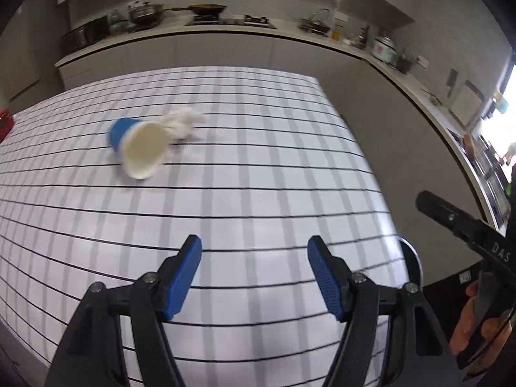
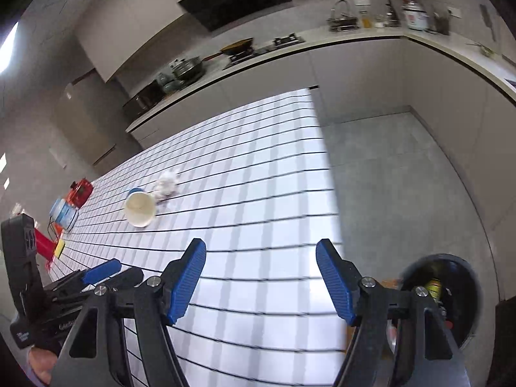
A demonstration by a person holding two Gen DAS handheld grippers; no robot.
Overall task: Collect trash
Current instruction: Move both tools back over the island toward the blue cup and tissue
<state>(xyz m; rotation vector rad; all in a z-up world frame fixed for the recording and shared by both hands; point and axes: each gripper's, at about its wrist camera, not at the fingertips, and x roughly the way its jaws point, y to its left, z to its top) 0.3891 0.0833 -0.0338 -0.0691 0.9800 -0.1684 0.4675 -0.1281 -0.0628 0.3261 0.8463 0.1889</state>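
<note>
A blue and white paper cup [image 1: 138,146] lies on its side on the checked table [image 1: 258,200], mouth towards me. A crumpled white tissue [image 1: 185,121] lies just beyond it, touching it. Both also show in the right wrist view: the cup [image 2: 139,210] and the tissue [image 2: 165,185]. My left gripper [image 1: 254,258] is open and empty above the near table, well short of the cup. My right gripper [image 2: 261,258] is open and empty over the table's right side. A round trash bin [image 2: 448,293] stands on the floor at the right, with a yellow can inside.
At the table's far left stand a red box [image 2: 80,190], a blue and white container [image 2: 63,213] and a yellow item [image 2: 59,247]. The table's right edge [image 2: 332,193] drops to grey floor. A kitchen counter [image 1: 225,29] with pots runs behind.
</note>
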